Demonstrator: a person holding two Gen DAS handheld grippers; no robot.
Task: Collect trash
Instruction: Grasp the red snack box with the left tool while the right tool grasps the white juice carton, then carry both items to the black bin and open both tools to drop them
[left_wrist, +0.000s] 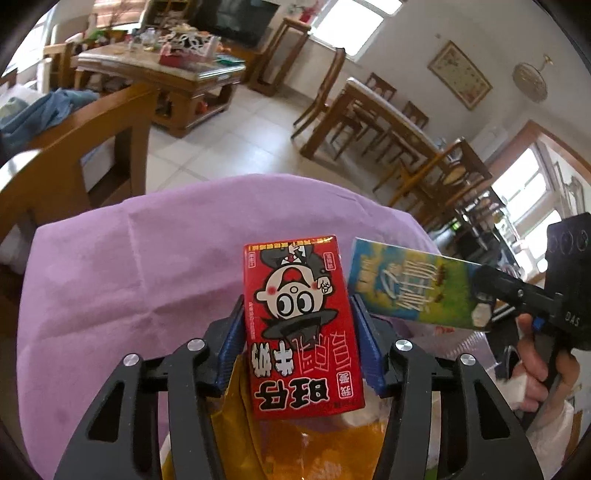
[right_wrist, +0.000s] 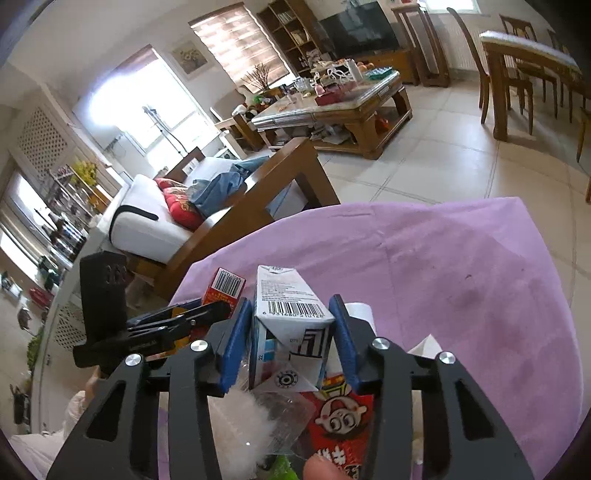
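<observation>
My left claw (left_wrist: 299, 332) is closed on the red carton (left_wrist: 301, 325), and my right claw (right_wrist: 291, 339) is closed on the white carton (right_wrist: 291, 325). Both cartons stand with the long axis pointing away from the claws, side by side over the purple desk (left_wrist: 129, 277).

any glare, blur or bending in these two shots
Left wrist view: windows blow out white, room lines bow near the rim, red carton sharp. Right wrist view: big window glares, purple cloth curves, white carton crisp, fingertip at the bottom edge blurred.
</observation>
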